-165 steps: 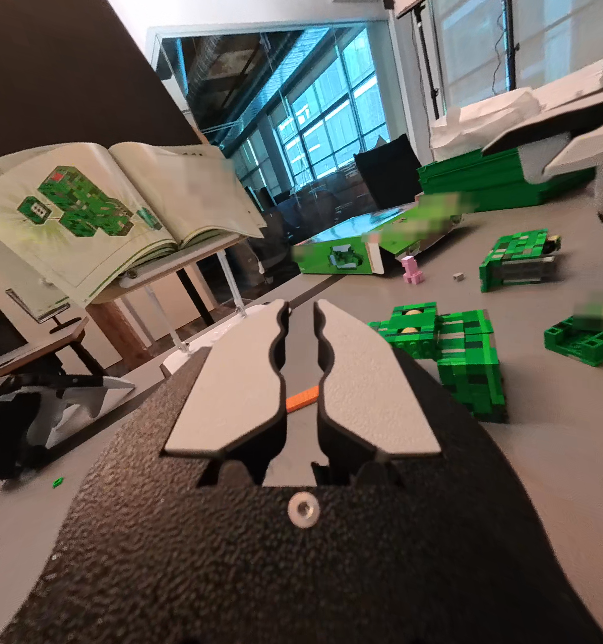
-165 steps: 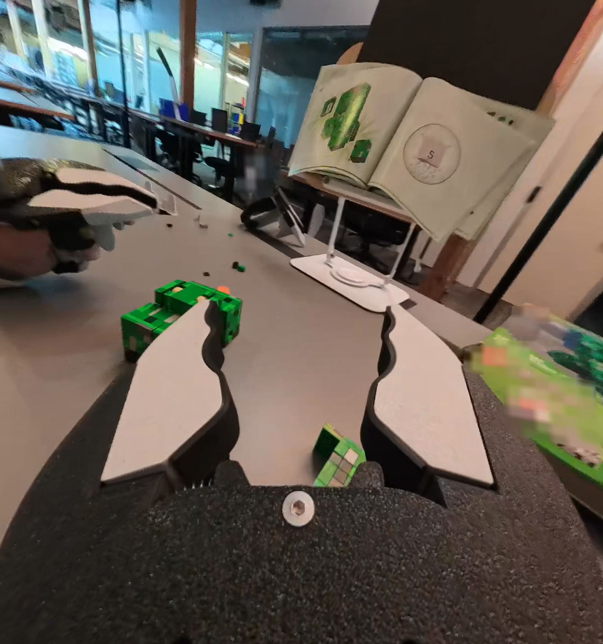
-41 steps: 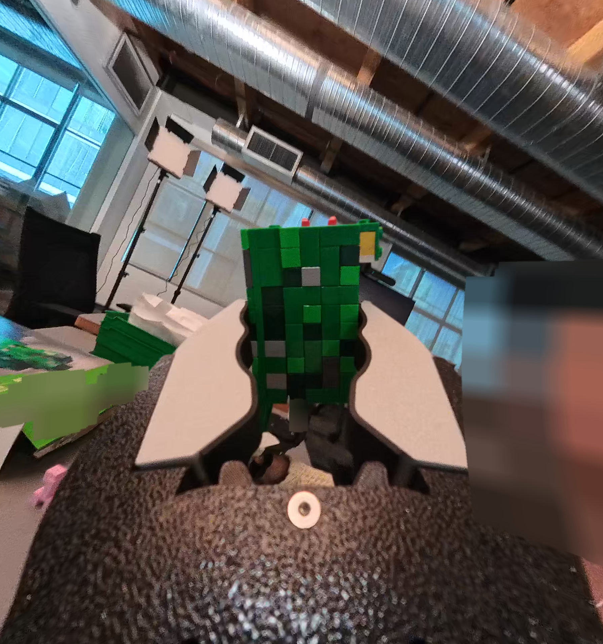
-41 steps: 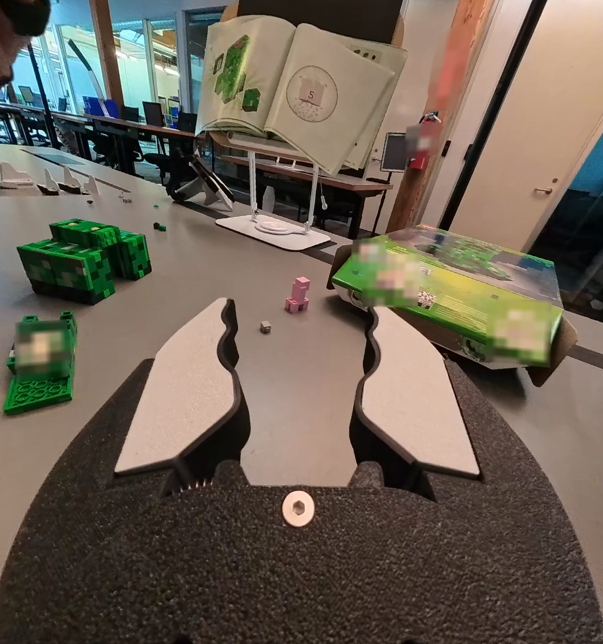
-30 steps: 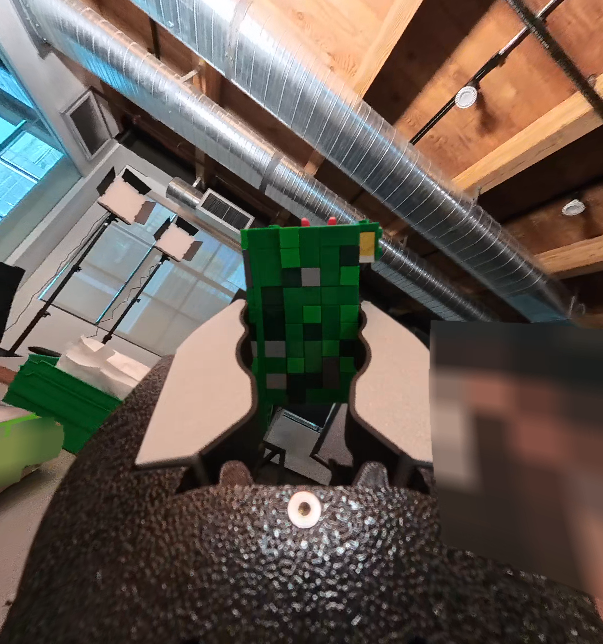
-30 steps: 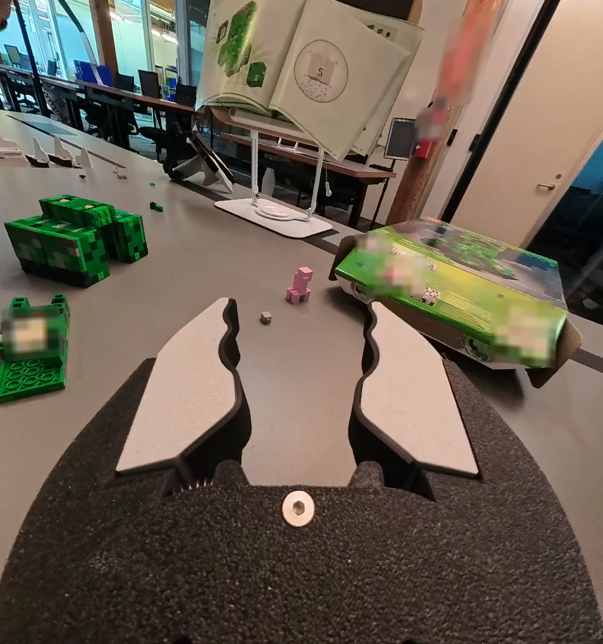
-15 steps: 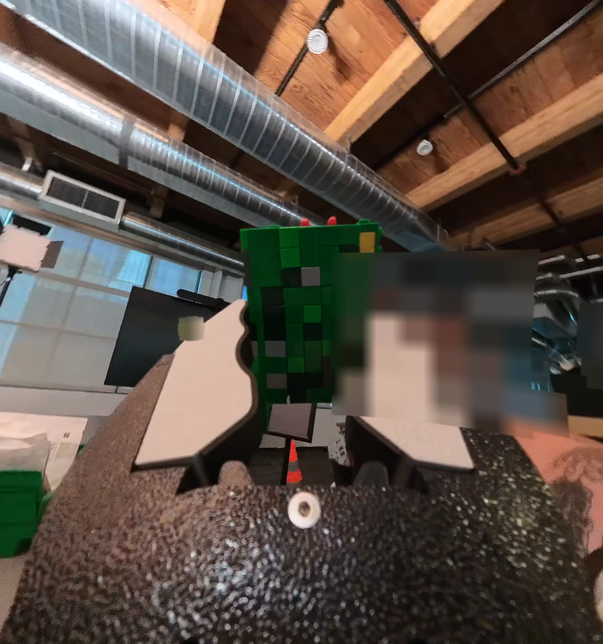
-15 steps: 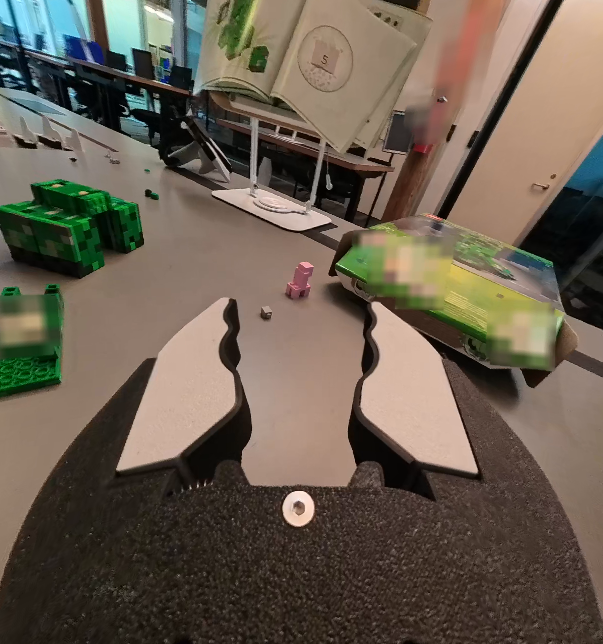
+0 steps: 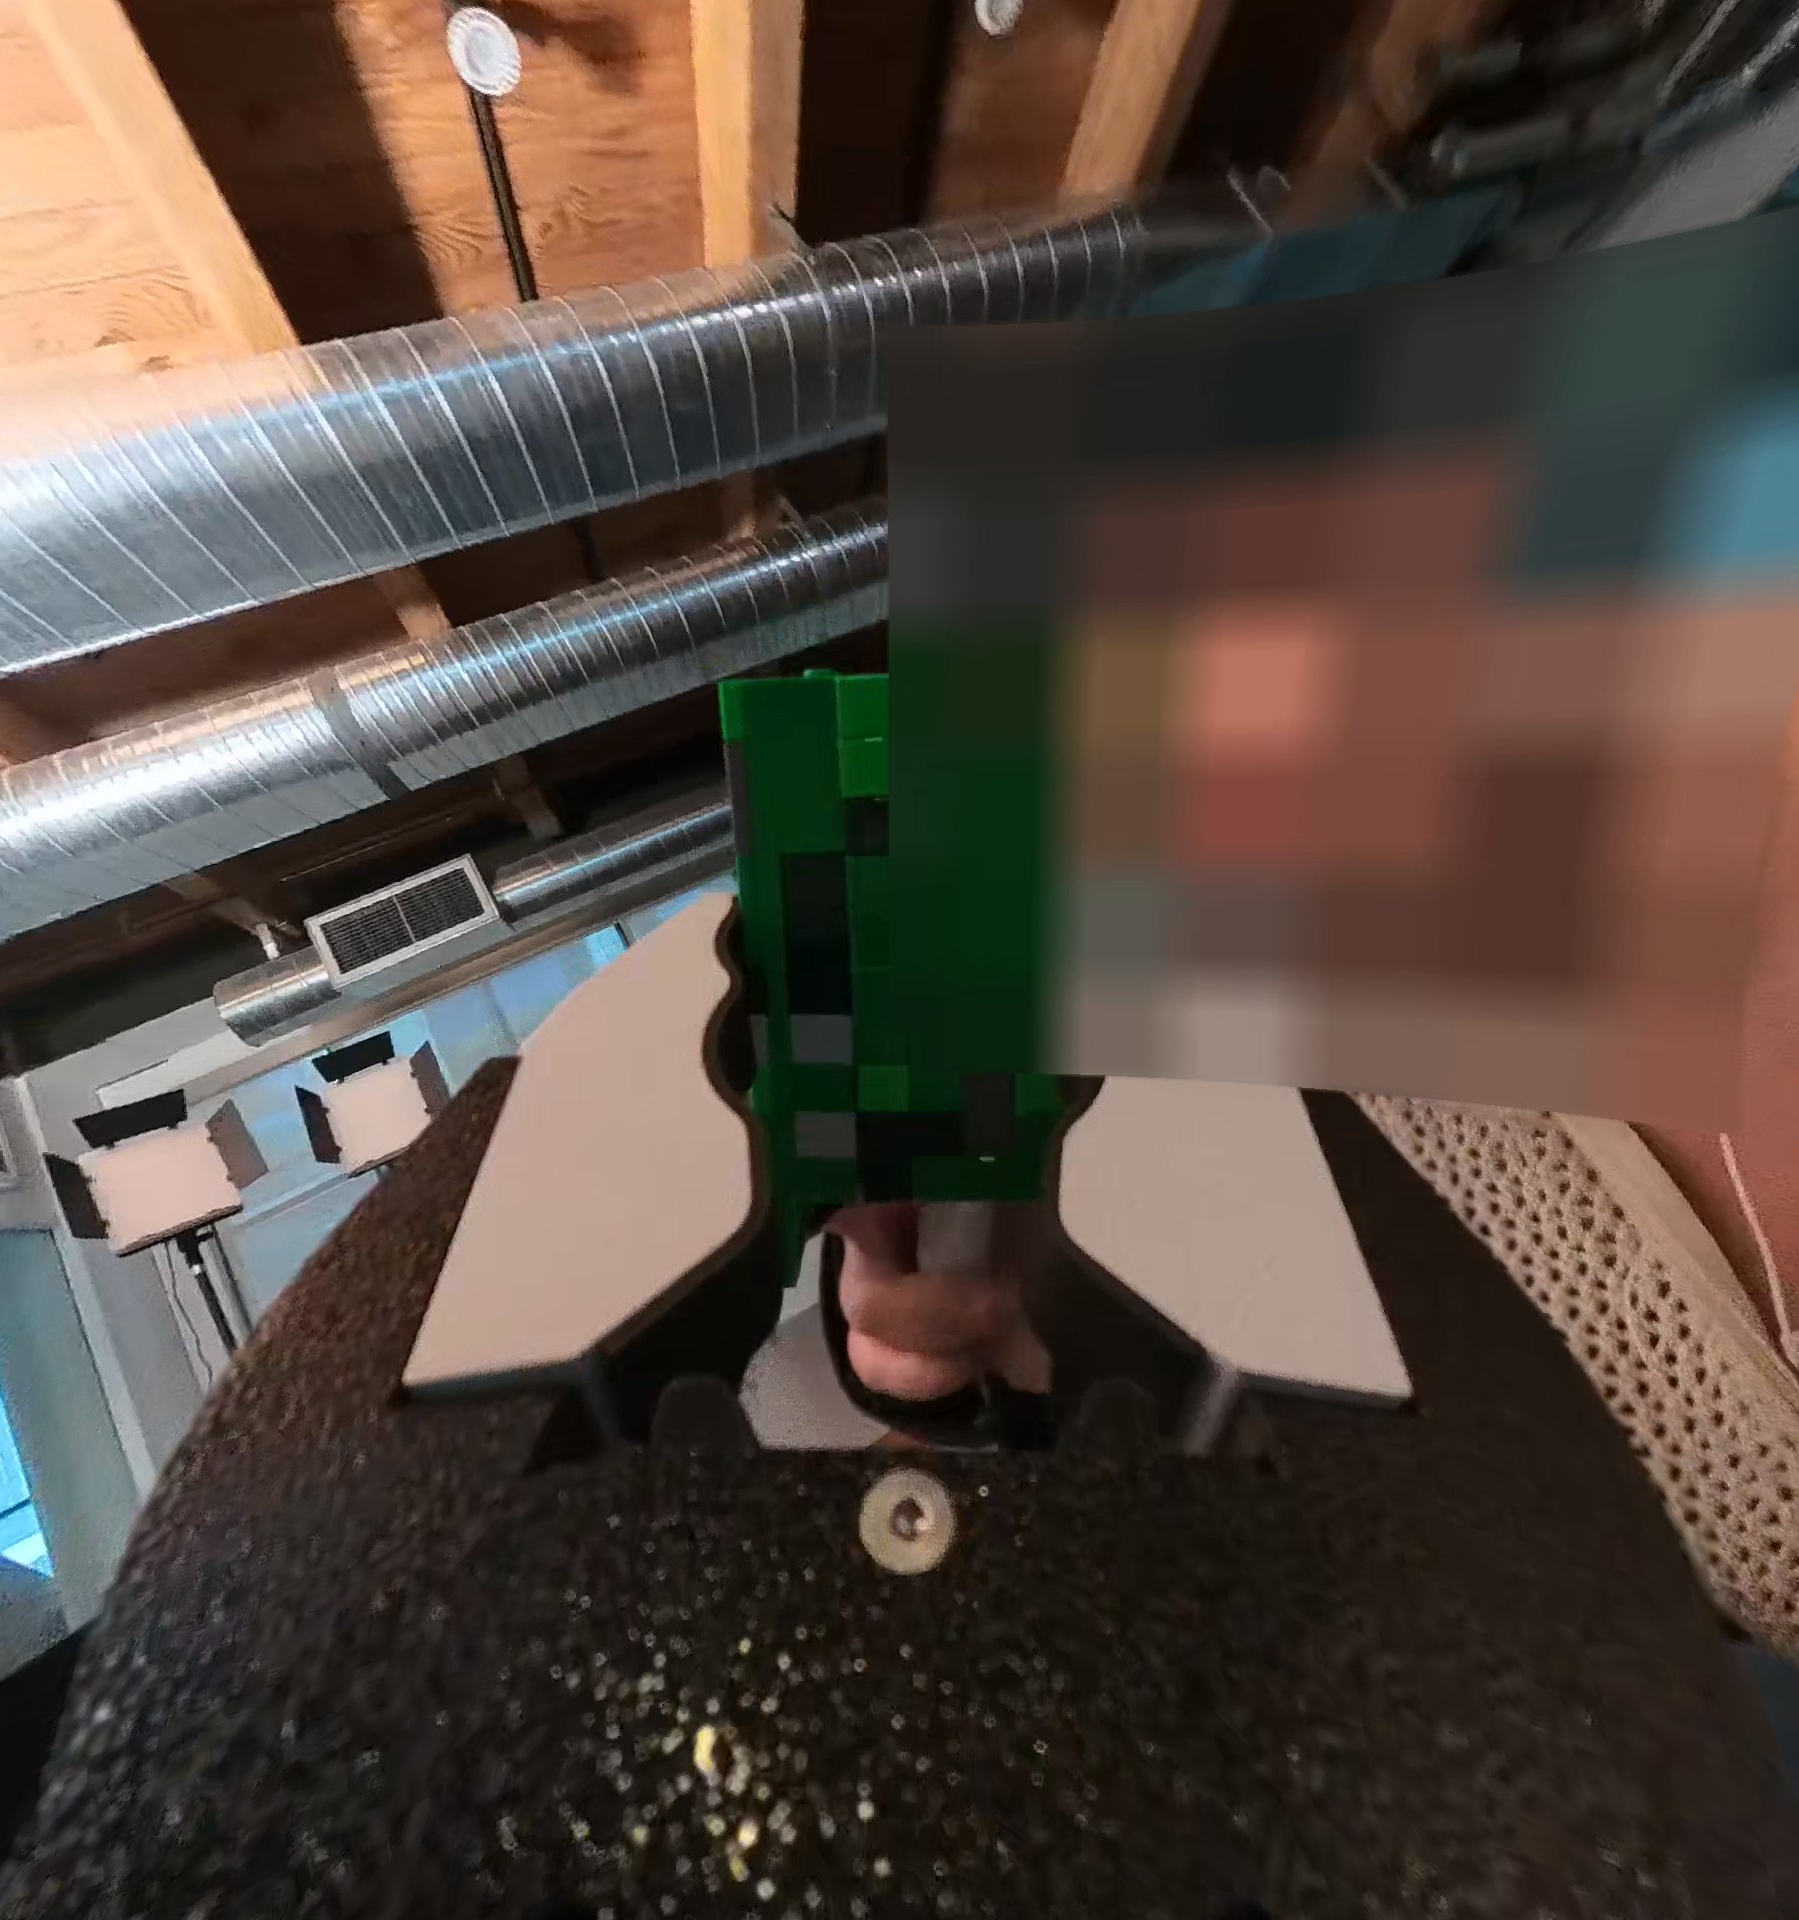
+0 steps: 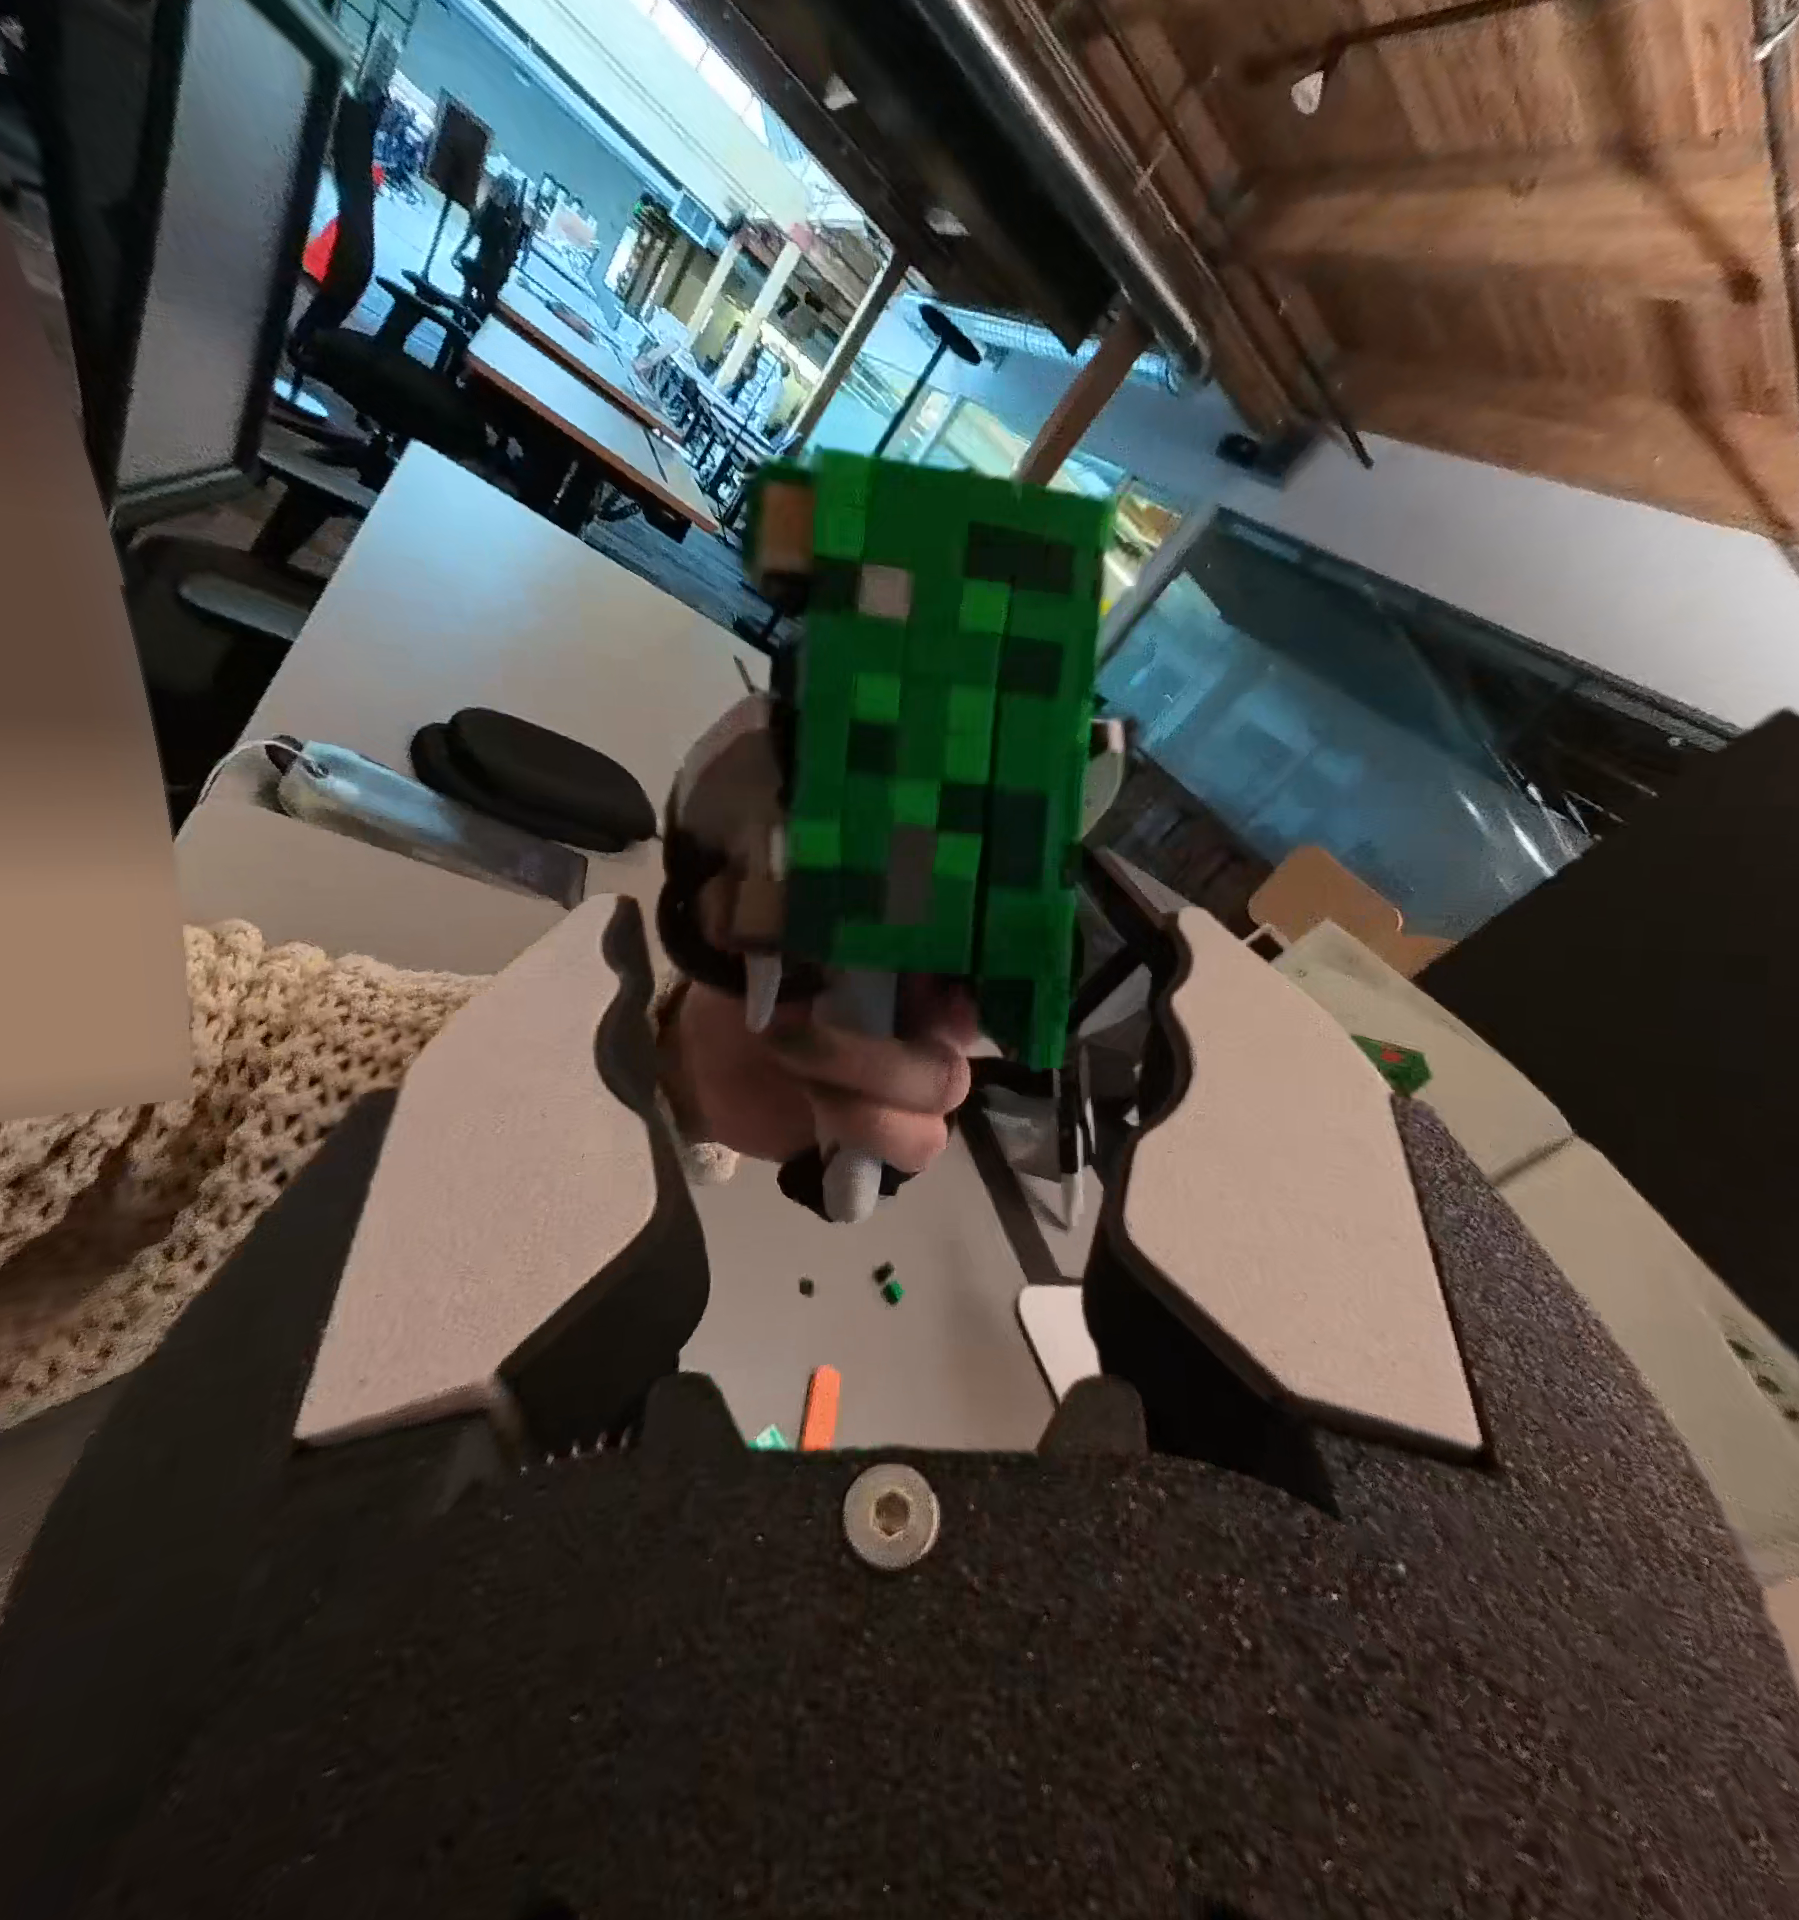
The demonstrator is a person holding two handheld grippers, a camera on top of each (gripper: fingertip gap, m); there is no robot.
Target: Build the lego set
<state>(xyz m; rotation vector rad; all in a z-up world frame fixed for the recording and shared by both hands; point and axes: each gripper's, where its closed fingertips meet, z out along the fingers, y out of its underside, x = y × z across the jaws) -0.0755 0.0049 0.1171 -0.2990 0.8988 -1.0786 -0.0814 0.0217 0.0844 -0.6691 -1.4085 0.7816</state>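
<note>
Both grippers have swung up off the table since a second ago, and the right one now faces the held green block column.

Left gripper (image 9: 900, 1049) stays clamped on the lower end of the green block column (image 9: 822, 935), raised toward the ceiling ducts (image 9: 407, 436); its long axis runs upright along the fingers, free end pointing up. Right gripper (image 10: 895, 966), fingers wide and empty, has left the table (image 10: 874, 1340) and points at the column (image 10: 936, 748), which stands upright between its fingertips farther off. This looks like an inspection or a hand-over before the next join.
</note>
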